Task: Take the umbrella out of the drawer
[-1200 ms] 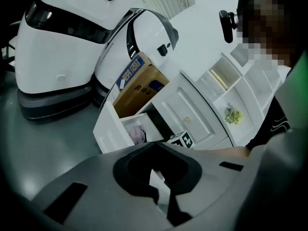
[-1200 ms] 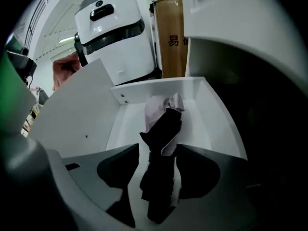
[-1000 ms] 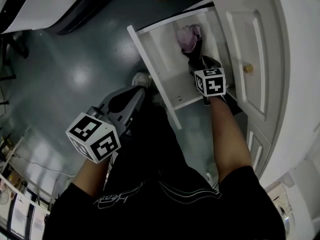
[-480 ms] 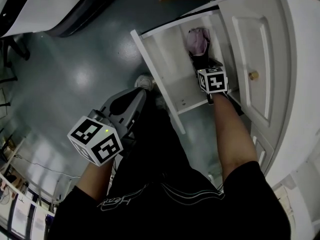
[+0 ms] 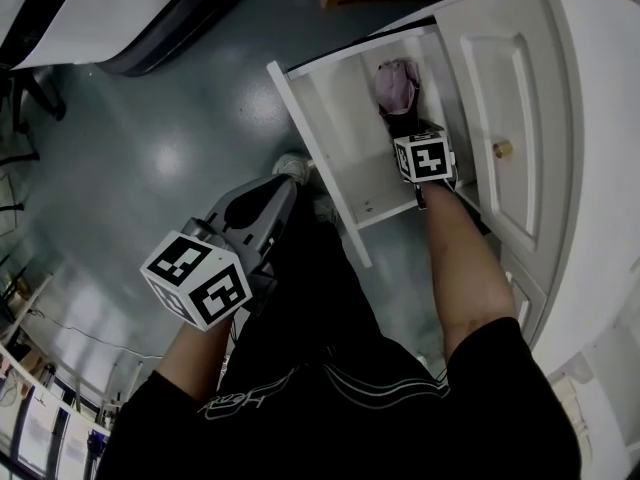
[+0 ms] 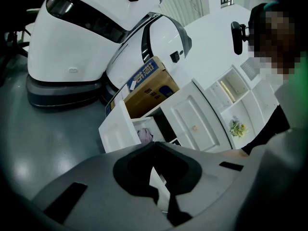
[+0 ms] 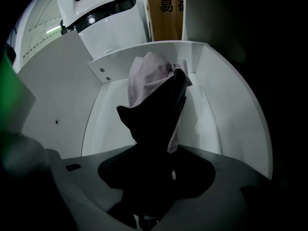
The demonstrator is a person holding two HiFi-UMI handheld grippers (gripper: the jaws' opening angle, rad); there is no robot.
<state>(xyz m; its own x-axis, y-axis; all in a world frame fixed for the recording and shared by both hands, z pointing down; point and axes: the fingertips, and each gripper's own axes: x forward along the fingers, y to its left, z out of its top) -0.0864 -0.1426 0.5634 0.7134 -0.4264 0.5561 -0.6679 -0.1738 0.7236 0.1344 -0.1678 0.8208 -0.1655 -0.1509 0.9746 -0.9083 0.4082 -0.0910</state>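
Observation:
A folded pink umbrella [image 5: 396, 83] with a black lower part lies at the far end of the open white drawer [image 5: 300, 108]. My right gripper [image 5: 402, 116] points steeply down into the drawer, right over it. In the right gripper view the pink cloth [image 7: 147, 78] stands up against the drawer wall [image 7: 226, 105]. The umbrella's black part runs down between the jaws of the right gripper [image 7: 153, 150], which are closing; no firm press shows. My left gripper [image 5: 282, 184] hangs outside the drawer at the left. In its own view the left gripper [image 6: 155, 143] is shut and holds nothing.
The drawer belongs to a white cabinet whose panelled door [image 5: 500, 88] has a brass knob [image 5: 503, 149]. A cardboard box [image 6: 147, 85] and a large white machine [image 6: 86, 32] stand behind the drawer. My shoe [image 5: 293, 165] is beside the drawer front, on a grey floor.
My right gripper has sunk a little deeper into the drawer, onto the umbrella. The left gripper has stayed where it was.

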